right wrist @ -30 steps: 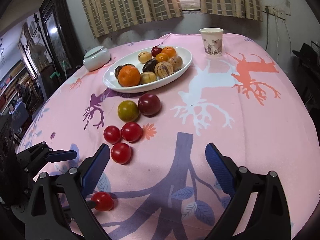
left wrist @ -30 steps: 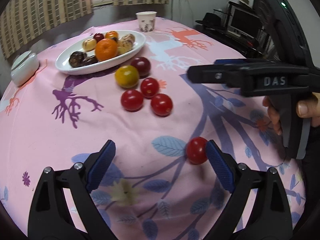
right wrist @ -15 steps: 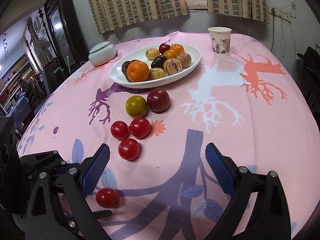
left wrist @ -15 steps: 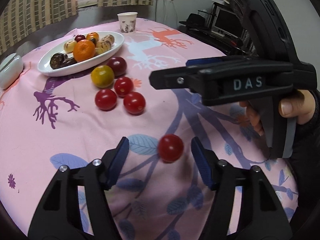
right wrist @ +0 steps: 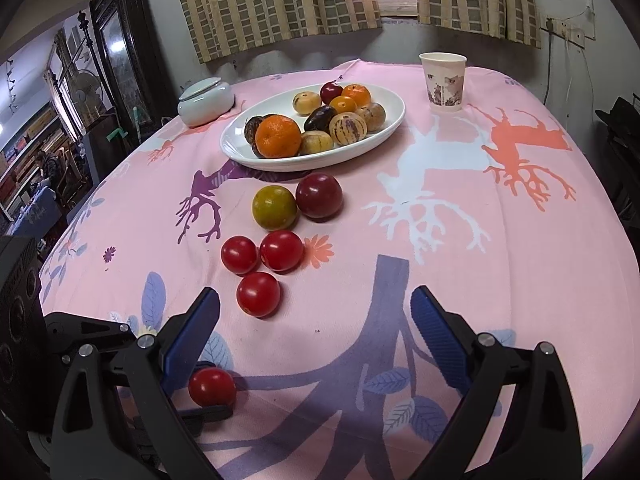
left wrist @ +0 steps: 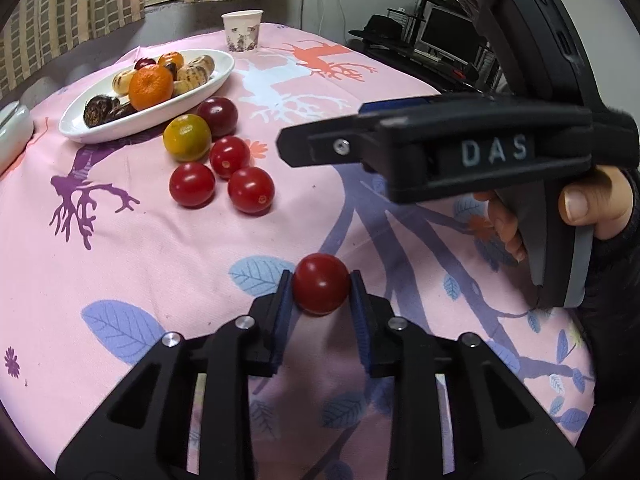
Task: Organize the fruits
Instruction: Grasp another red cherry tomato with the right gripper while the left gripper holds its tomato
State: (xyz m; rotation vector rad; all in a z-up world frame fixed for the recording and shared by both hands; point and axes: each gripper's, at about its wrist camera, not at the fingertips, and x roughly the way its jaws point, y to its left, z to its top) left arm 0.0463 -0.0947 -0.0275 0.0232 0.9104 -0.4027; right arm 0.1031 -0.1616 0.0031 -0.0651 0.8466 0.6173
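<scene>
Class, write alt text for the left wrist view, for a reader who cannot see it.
The left tongs grip a red cherry tomato on a pink patterned tablecloth. Beyond it lie three more tomatoes, a green-orange fruit and a dark plum, beside a white plate of mixed fruit. A hand holds the right tongs at the right.

Three tomatoes [right wrist: 260, 268] lie before the plate [right wrist: 384, 130], cup [right wrist: 443, 82] behind.
</scene>
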